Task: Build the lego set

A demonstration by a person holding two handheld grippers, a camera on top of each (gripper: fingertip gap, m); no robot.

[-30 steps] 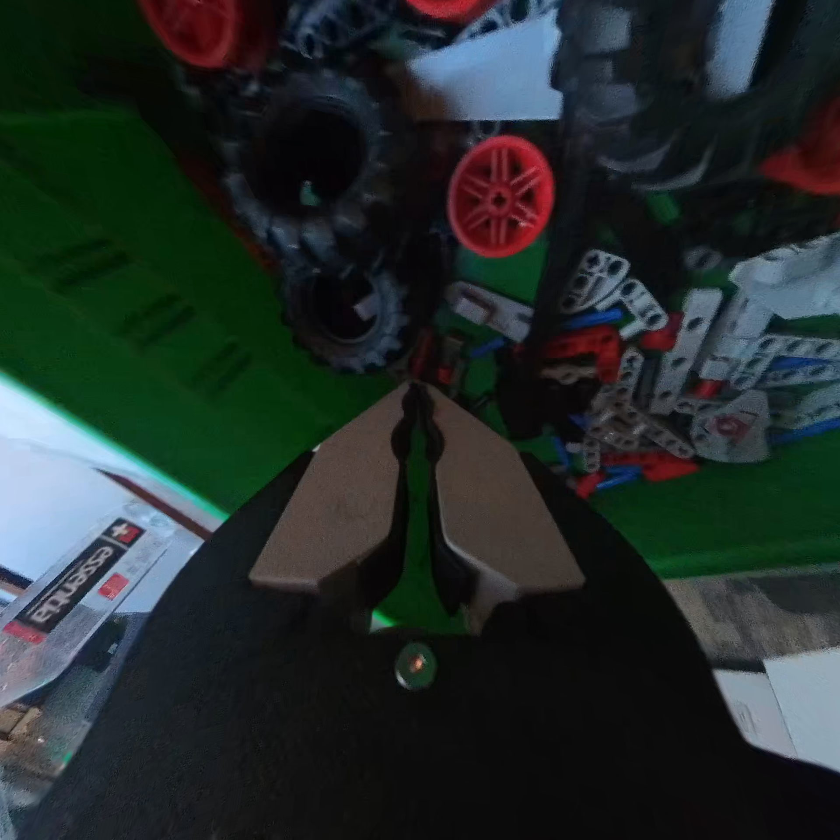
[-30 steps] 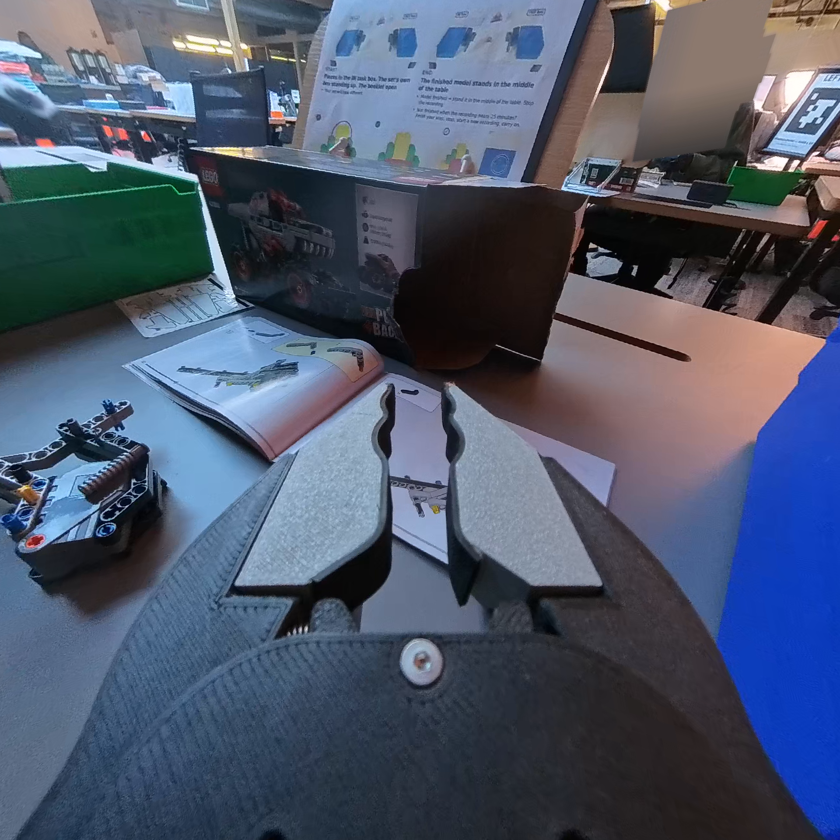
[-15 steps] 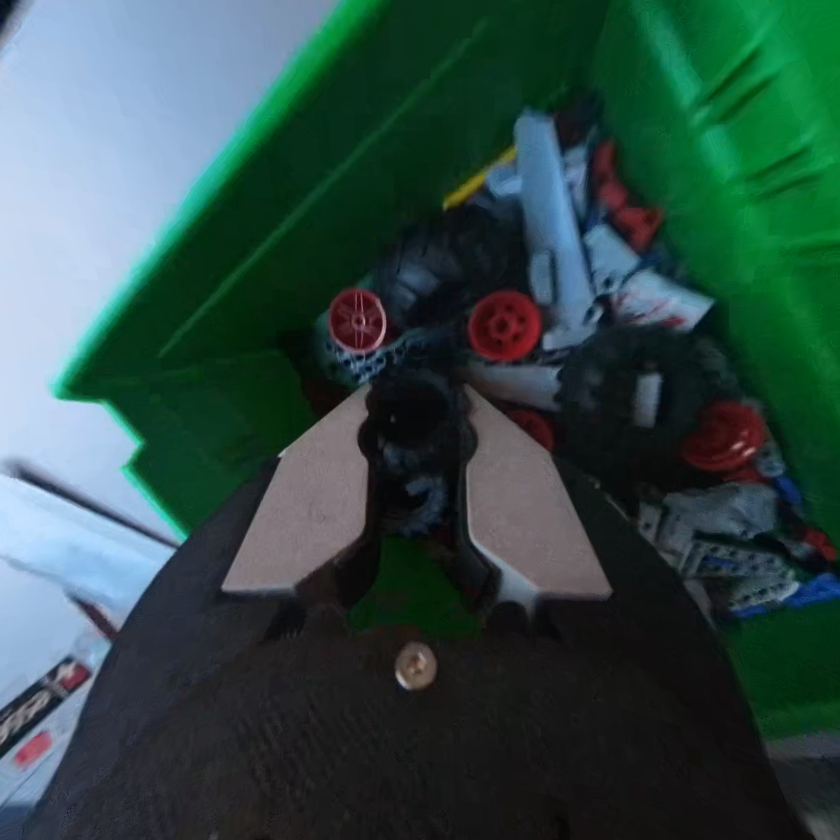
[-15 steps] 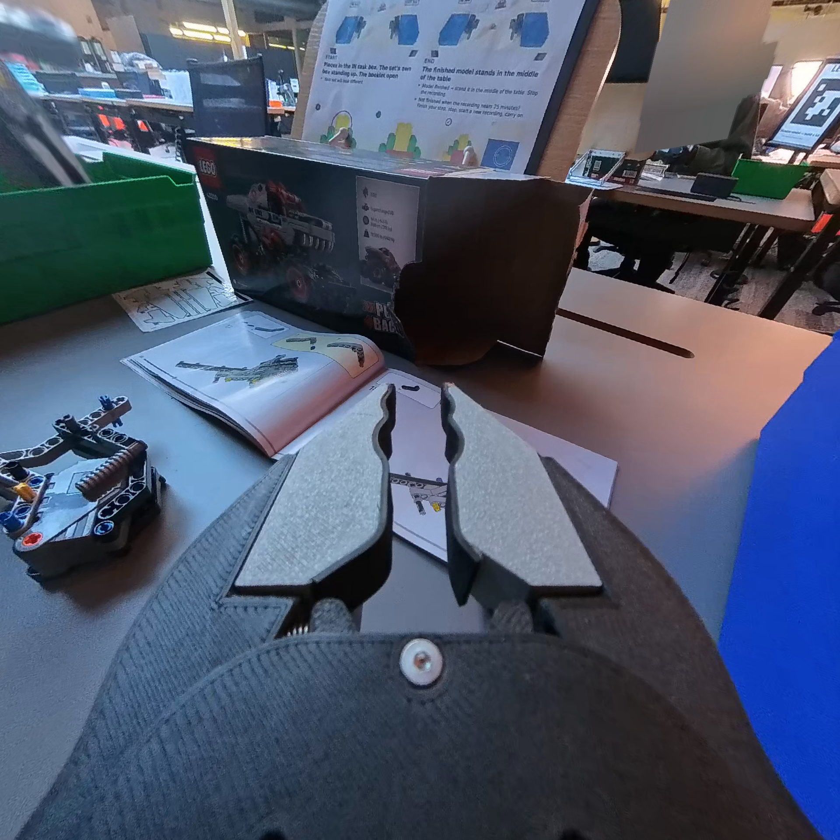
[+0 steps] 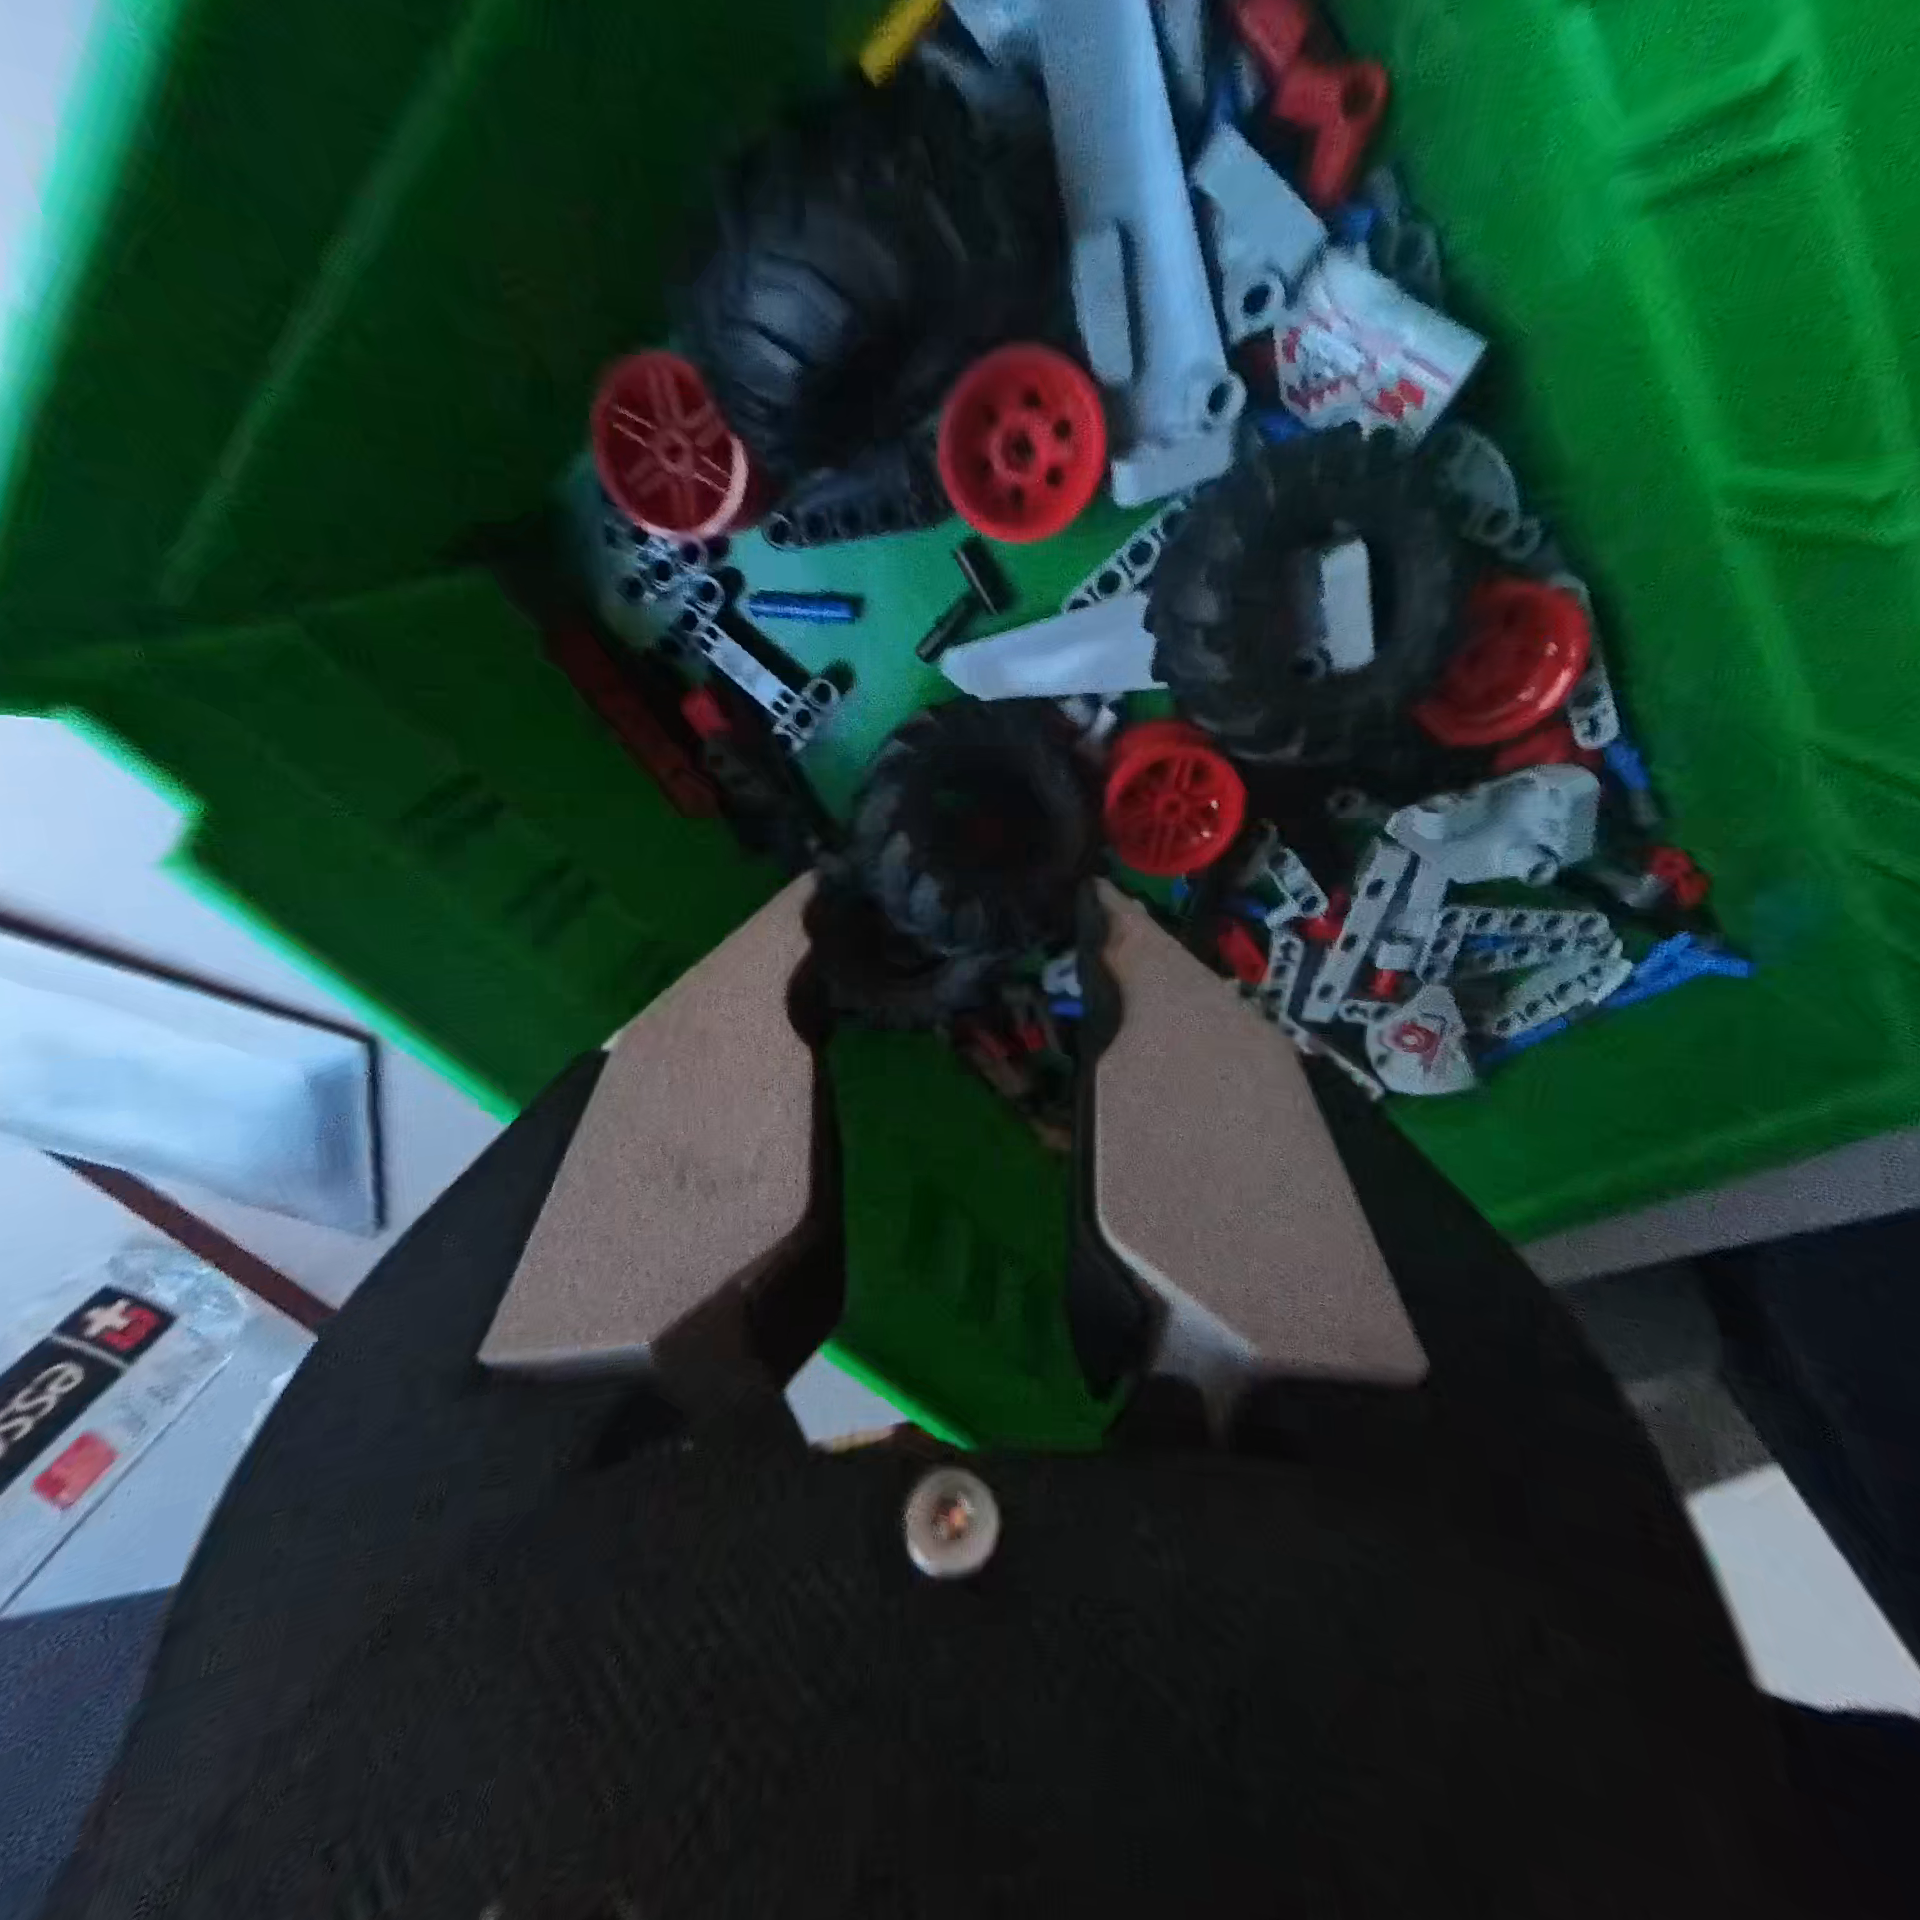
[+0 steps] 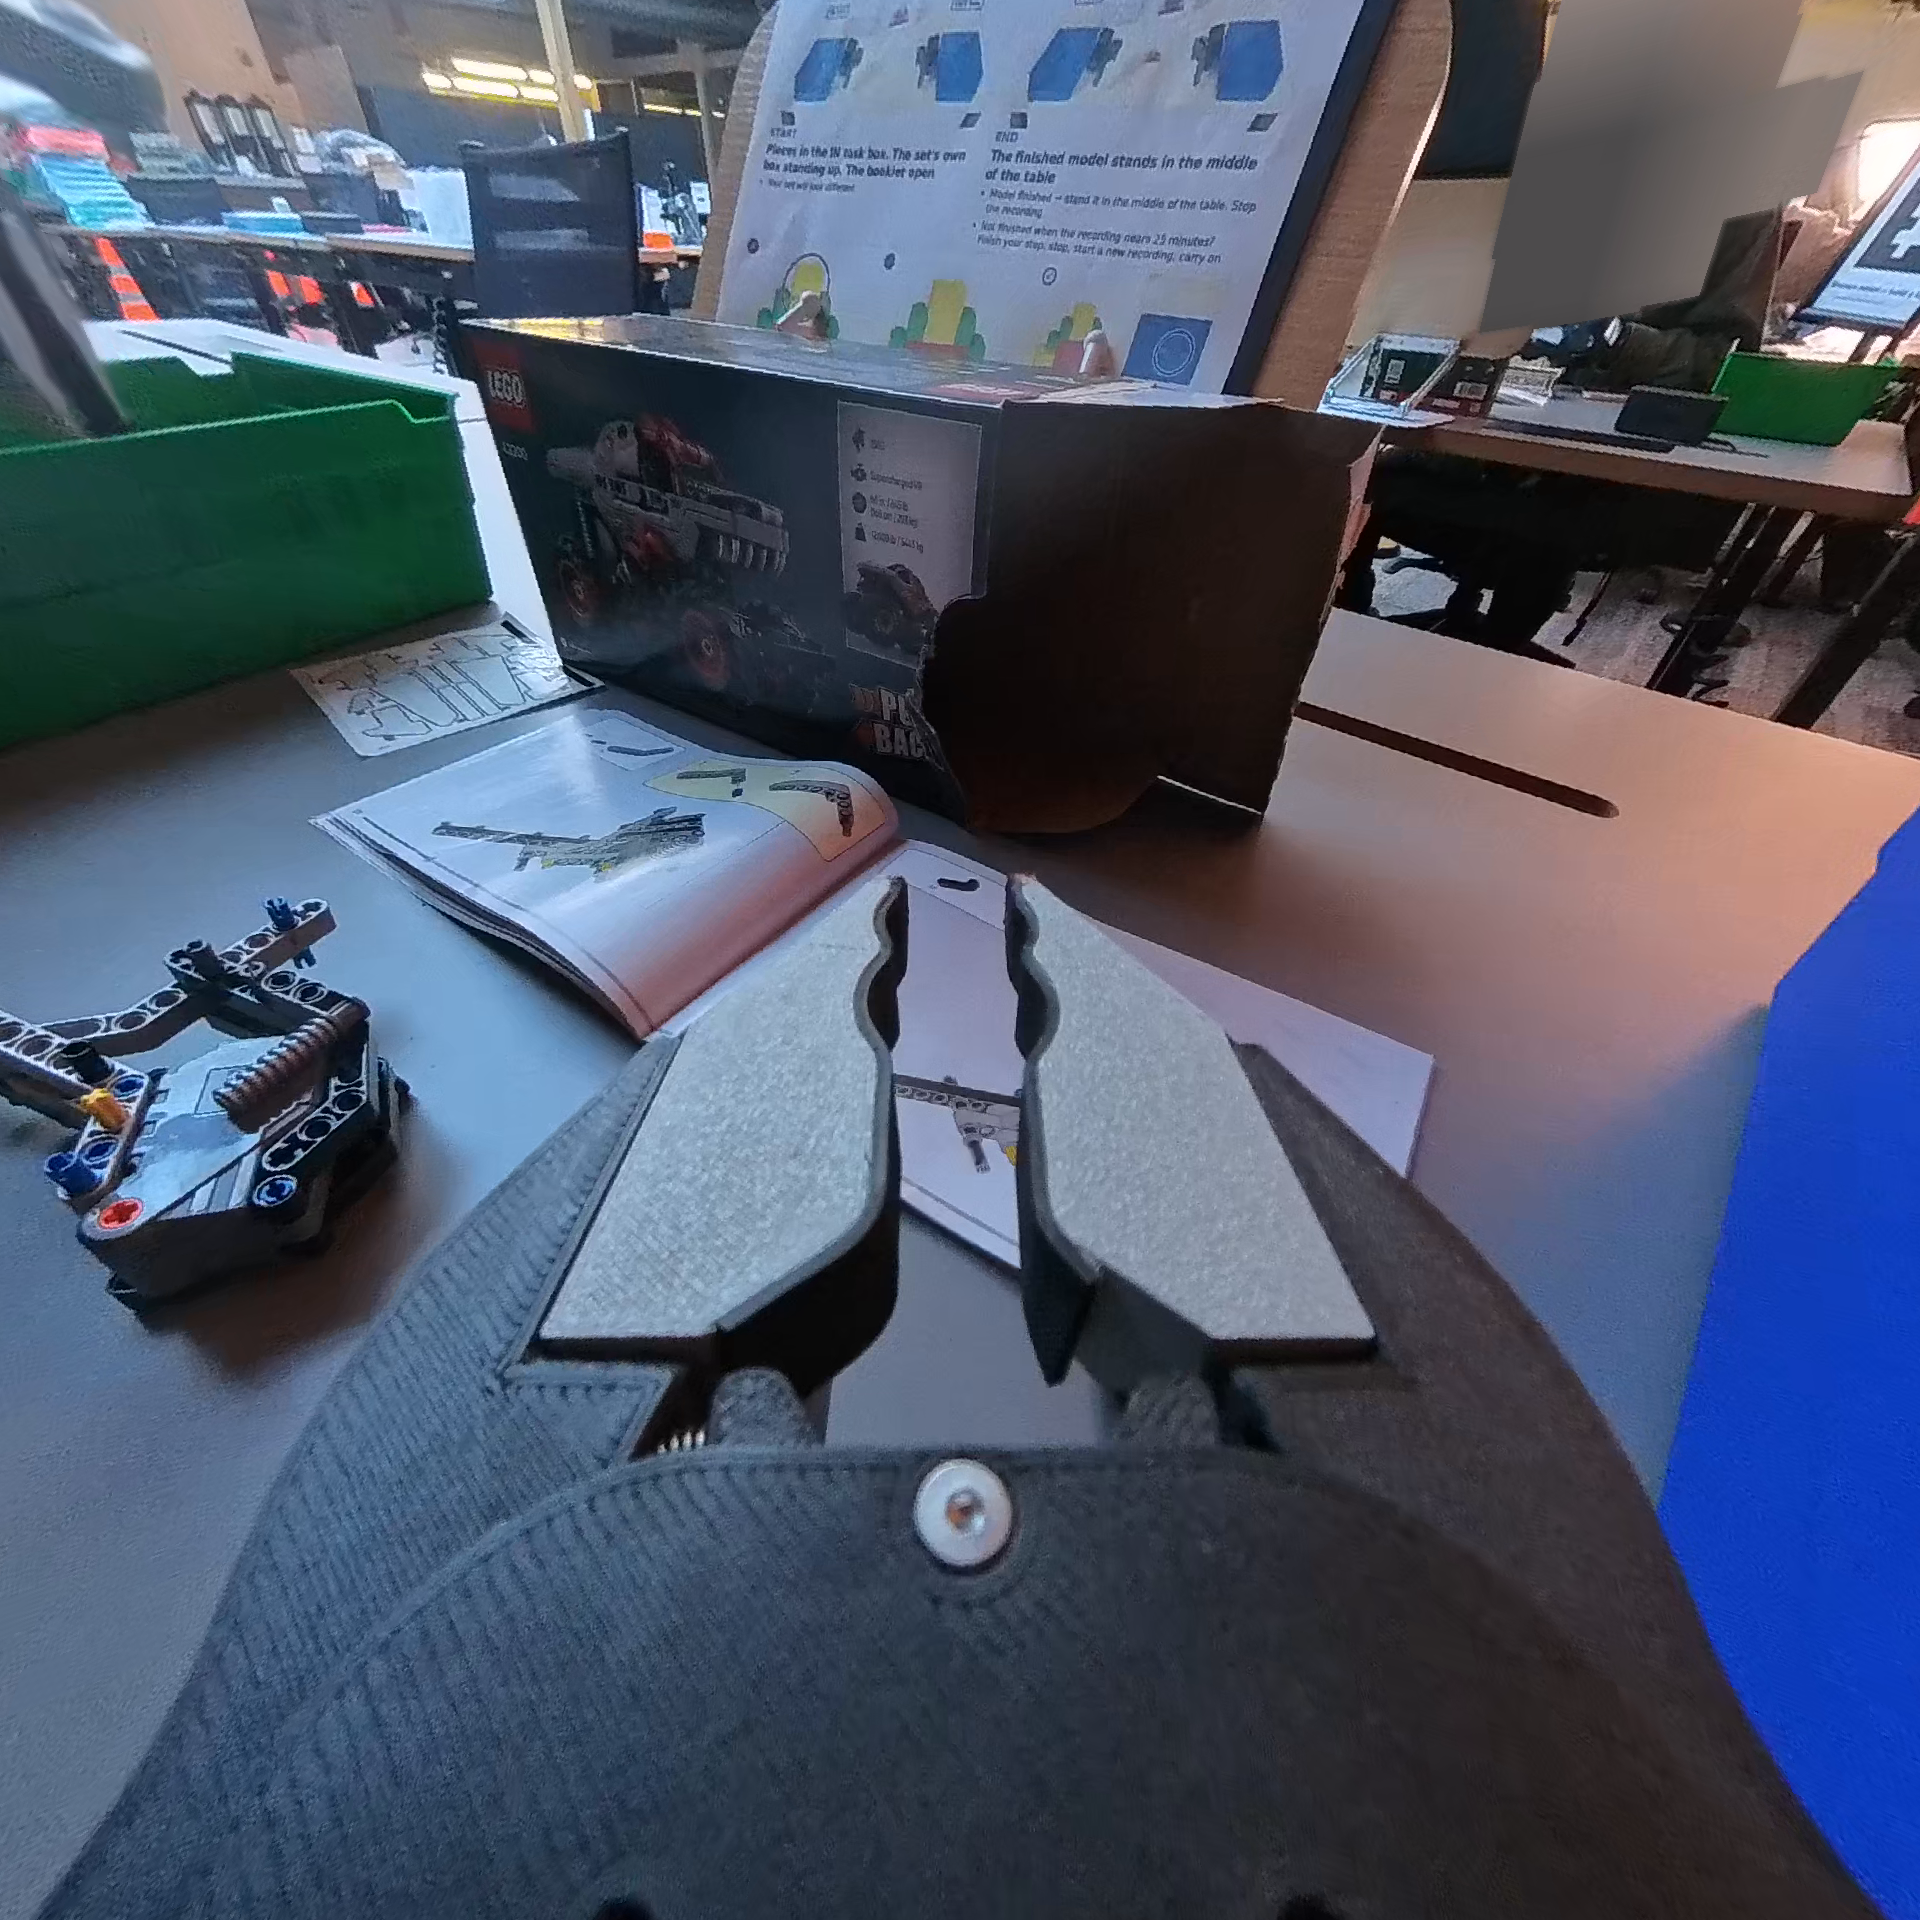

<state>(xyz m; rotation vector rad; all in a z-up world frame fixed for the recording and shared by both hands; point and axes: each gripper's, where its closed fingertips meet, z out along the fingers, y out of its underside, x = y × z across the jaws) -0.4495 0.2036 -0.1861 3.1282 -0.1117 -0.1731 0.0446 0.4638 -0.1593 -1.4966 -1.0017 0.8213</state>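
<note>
The left wrist view is softened throughout by motion blur: the green bin [image 5: 1621, 436] and the loose parts [image 5: 1434, 935] ahead of the left gripper [image 5: 961, 935] are smeared, and fine detail is lost. Its black body is rendered almost featureless in shadow, while a pale, overexposed area is seen to its left.

The right wrist view is sharp and evenly lit. Warm light is cast across the table [image 6: 1507, 935] ahead and to the right of the right gripper [image 6: 956, 904]; soft shadows are thrown beneath the partial assembly [image 6: 208, 1122] on its left. Straight edges are bowed outward by wide-angle distortion near the borders.
</note>
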